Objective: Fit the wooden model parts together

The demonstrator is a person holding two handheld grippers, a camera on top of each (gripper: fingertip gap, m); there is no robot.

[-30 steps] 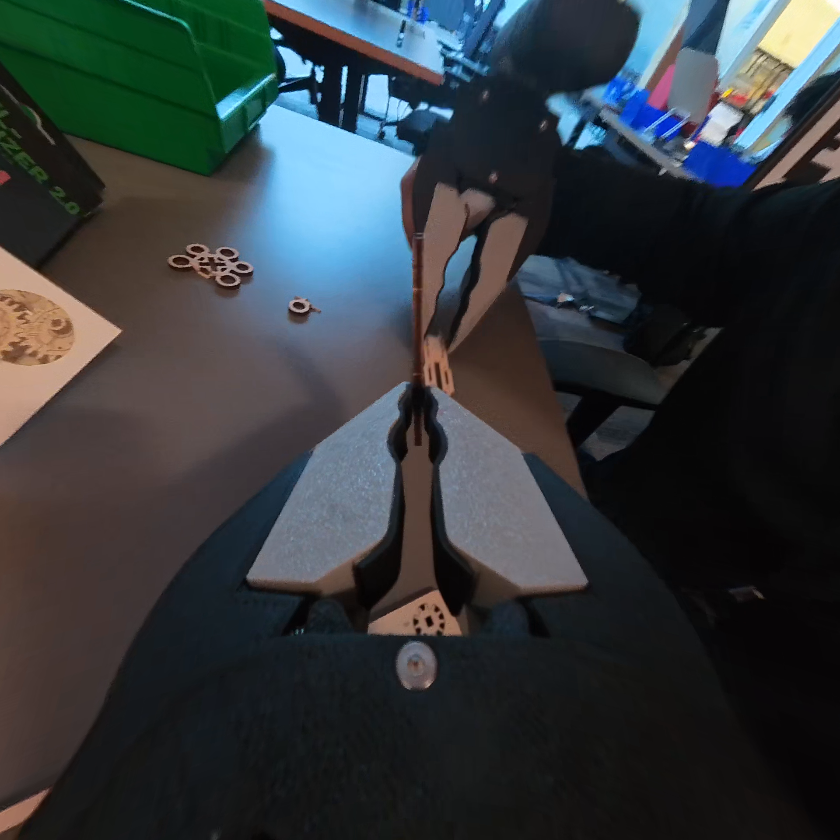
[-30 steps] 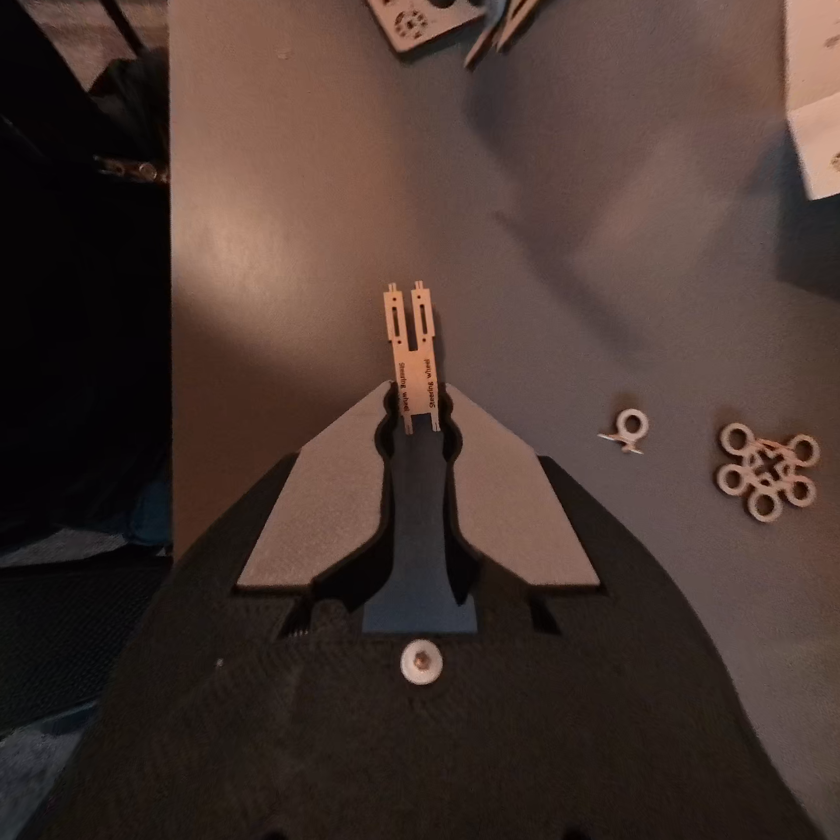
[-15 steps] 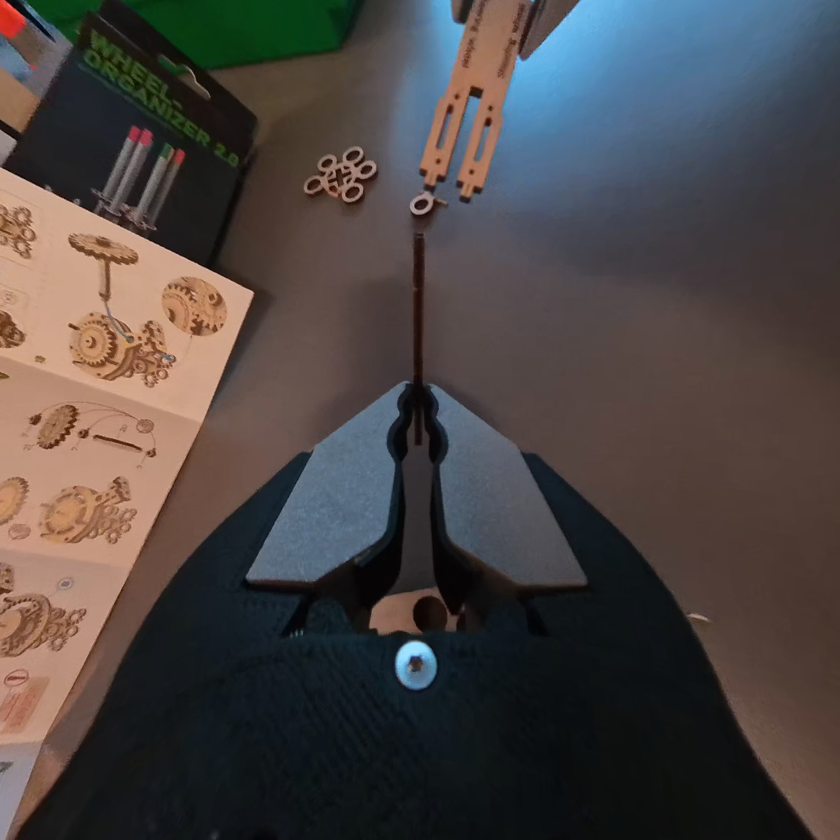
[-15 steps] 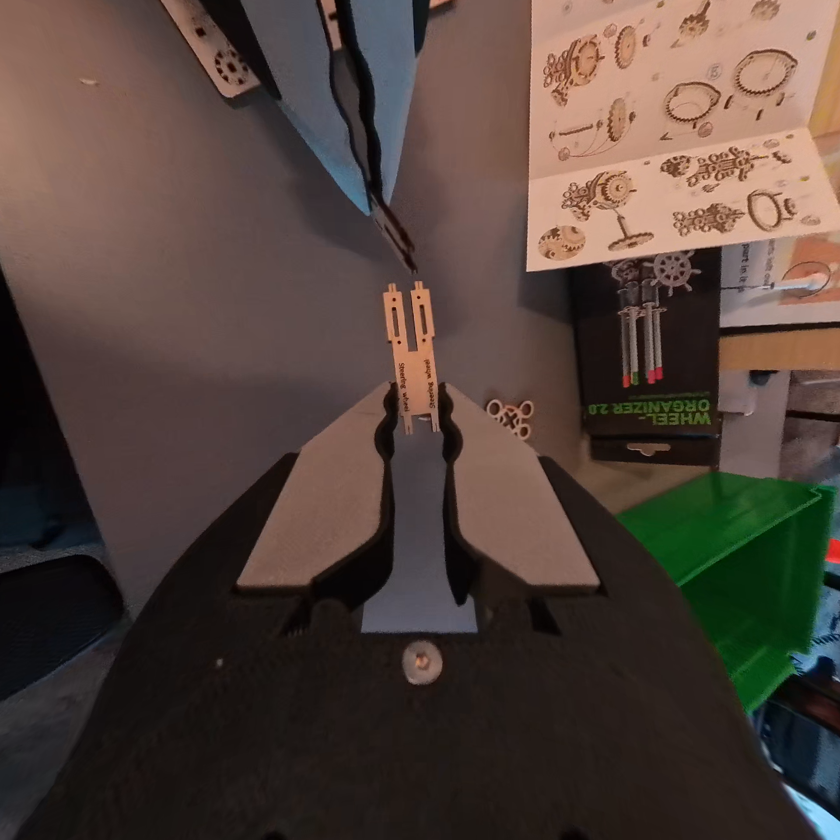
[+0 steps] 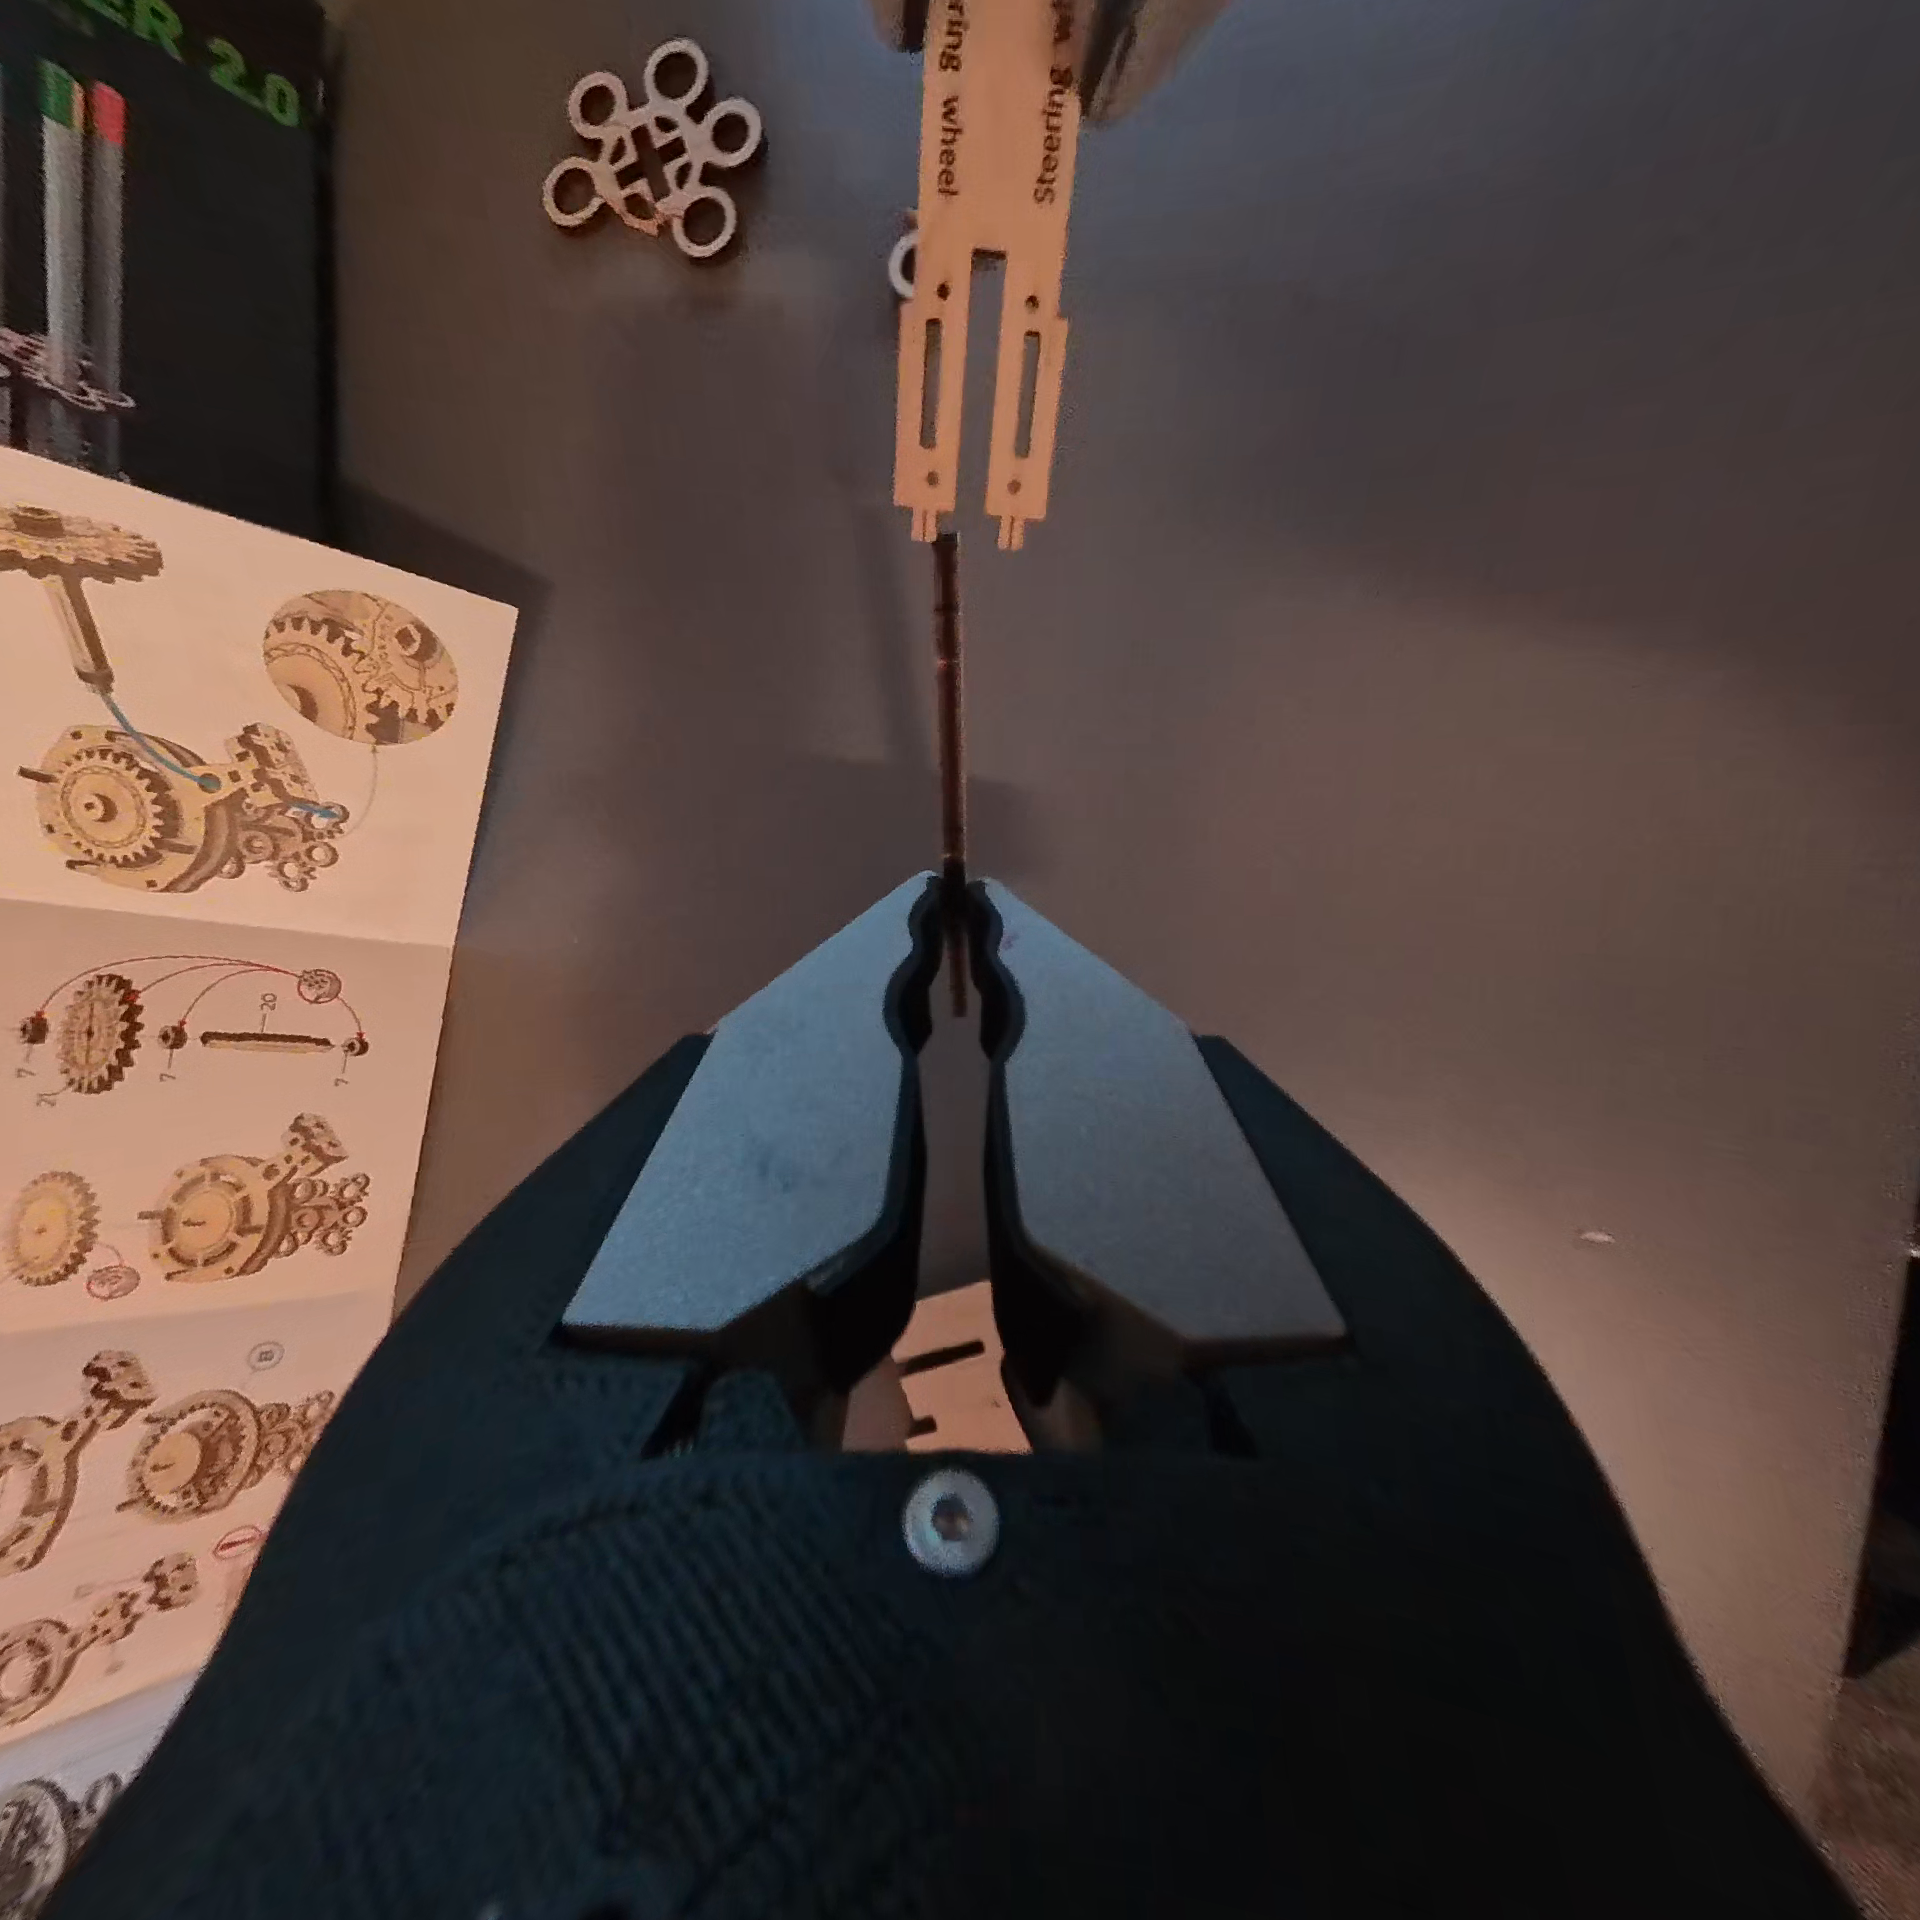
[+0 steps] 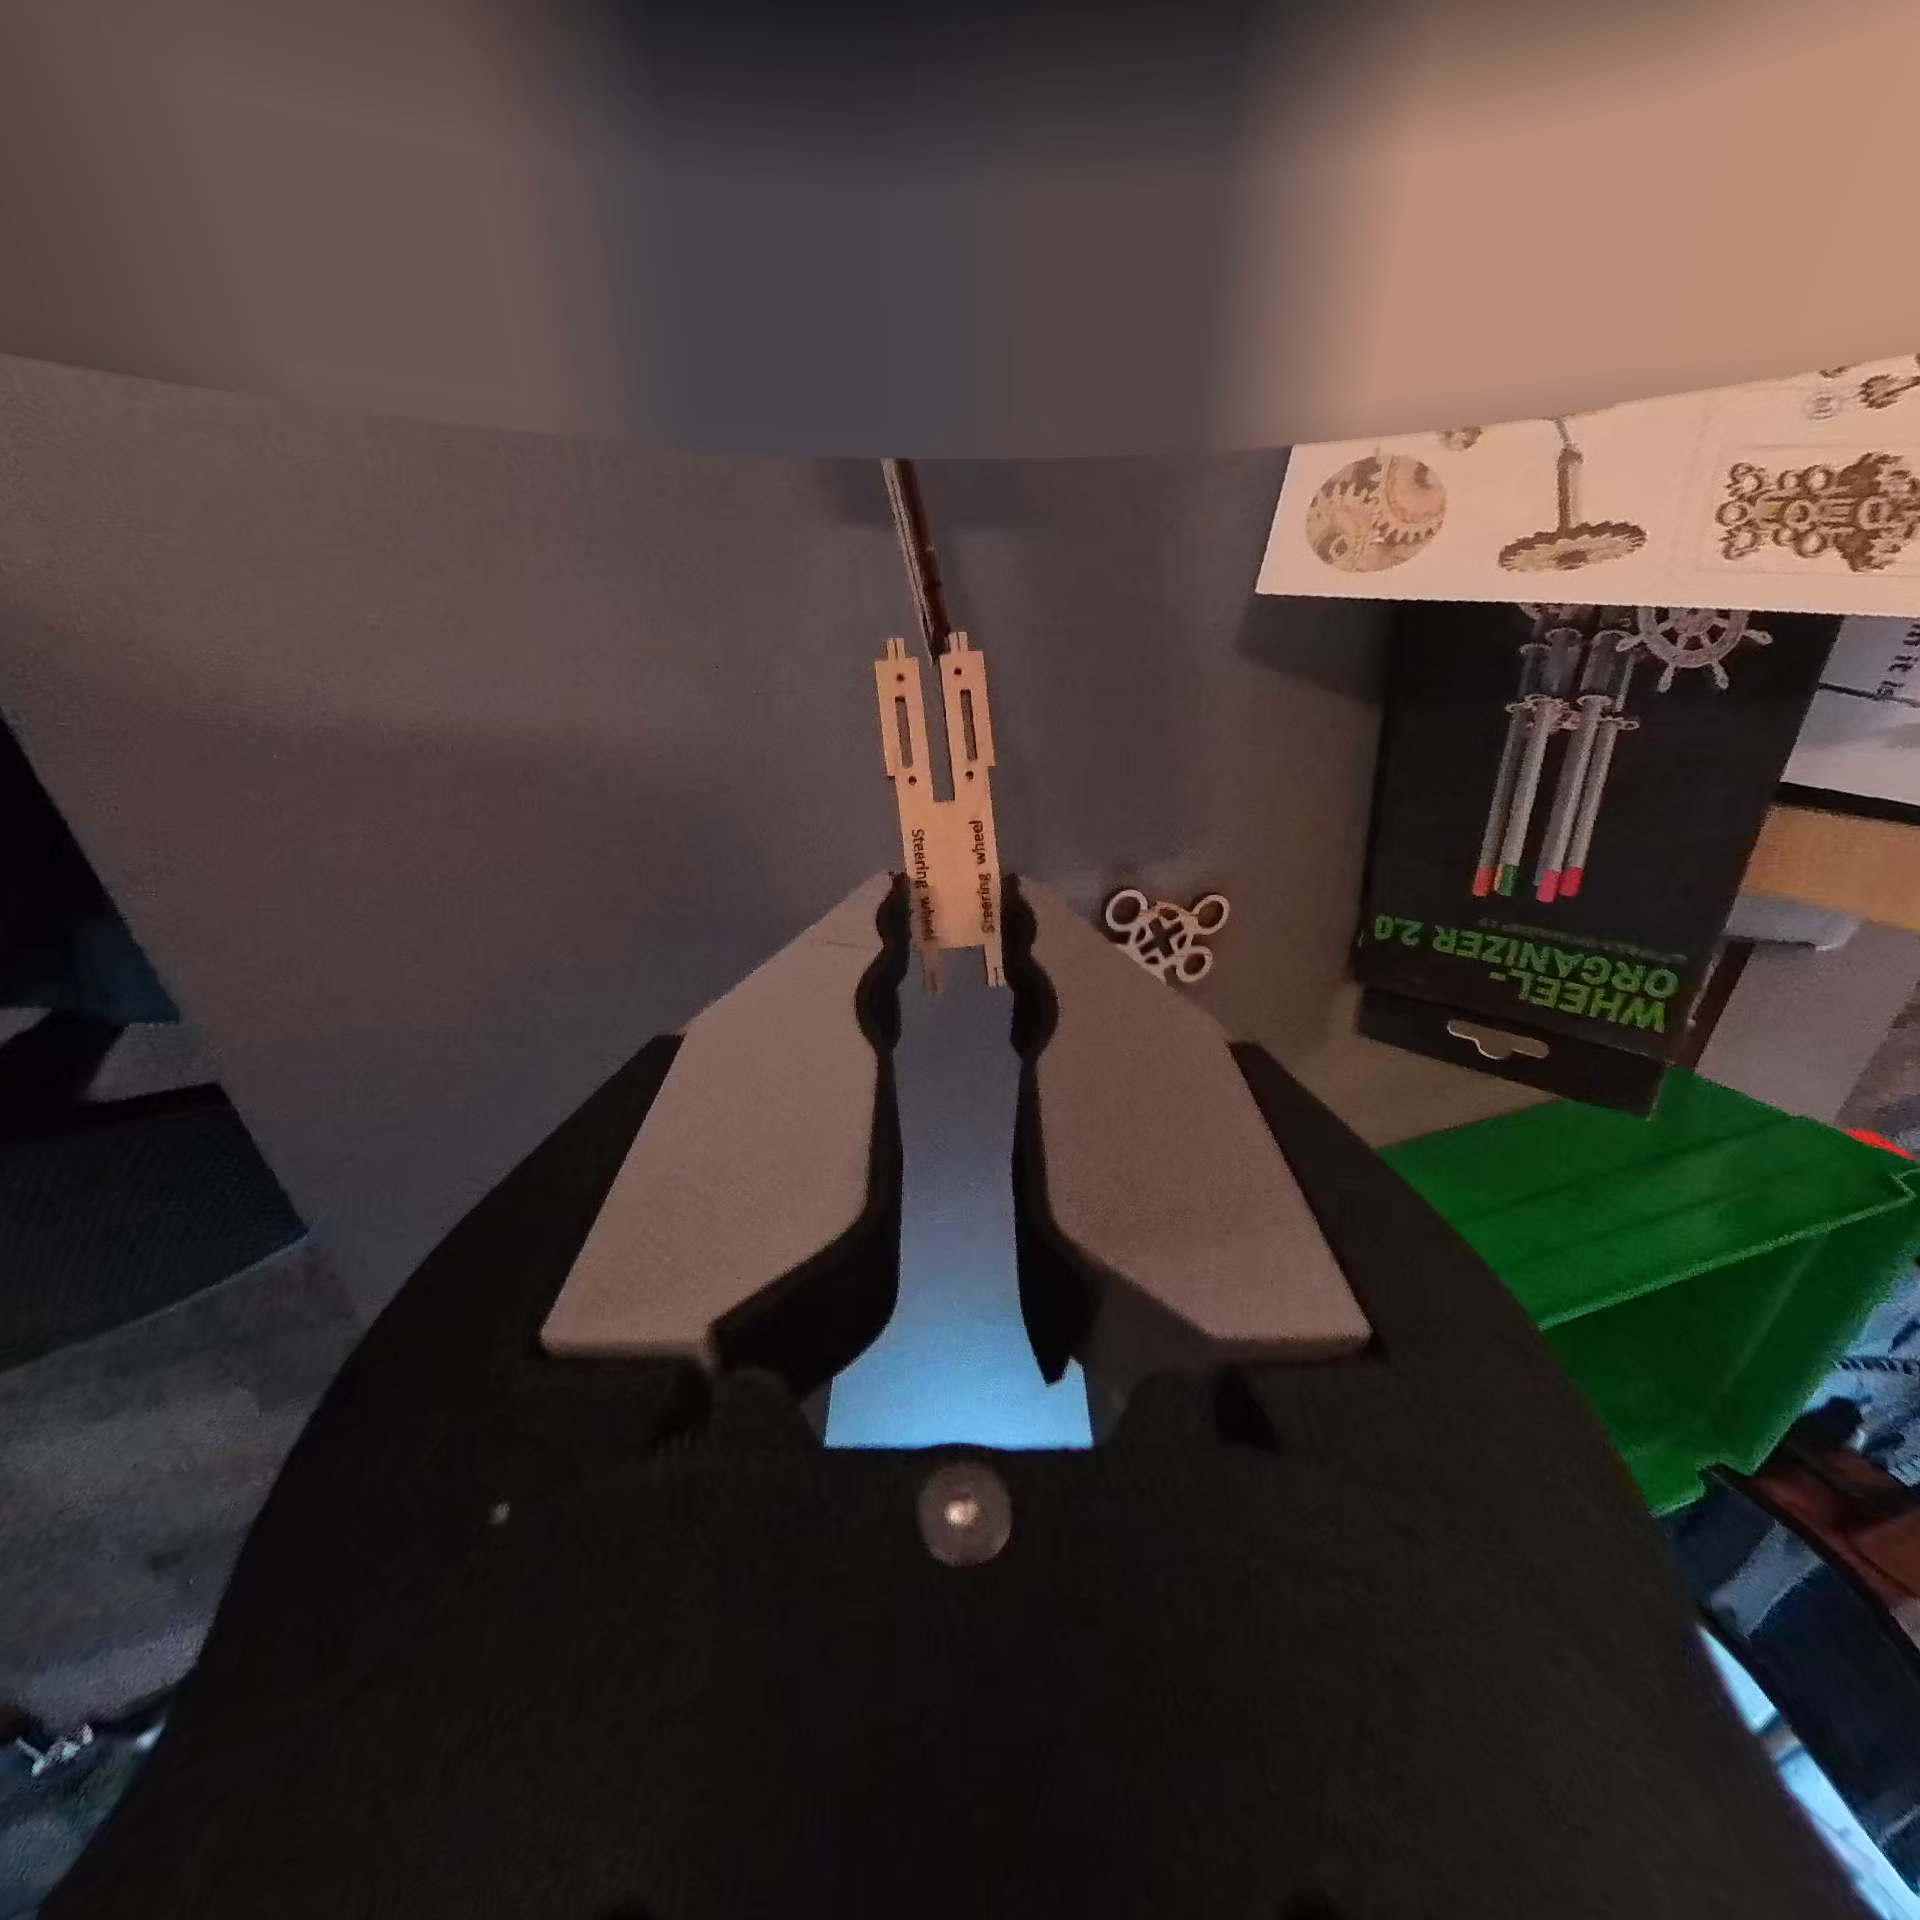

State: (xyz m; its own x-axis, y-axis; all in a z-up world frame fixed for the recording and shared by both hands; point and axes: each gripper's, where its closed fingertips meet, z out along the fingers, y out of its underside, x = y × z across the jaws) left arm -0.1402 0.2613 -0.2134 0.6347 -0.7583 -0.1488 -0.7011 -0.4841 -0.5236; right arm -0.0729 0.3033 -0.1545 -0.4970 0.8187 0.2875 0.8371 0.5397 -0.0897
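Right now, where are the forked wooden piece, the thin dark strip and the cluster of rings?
forked wooden piece (image 6: 940, 821), right wrist view, on its solid stem
thin dark strip (image 5: 952, 707), left wrist view, mid-length on its edge
cluster of rings (image 5: 655, 151), left wrist view, on its centre

Desk (image 5: 1455, 623) bare to the right of the held parts, room to pass. Left side crowded: ring cluster (image 5: 655, 151), instruction sheet (image 5: 229, 935), black box (image 5: 208, 312). Green bin (image 6: 1662, 1247) just beyond box.

We are looking at a hobby workbench — a grey table (image 5: 1455, 727) carrying an instruction sheet (image 5: 208, 935), green bin (image 6: 1662, 1247) and boxed kit (image 6: 1558, 831).
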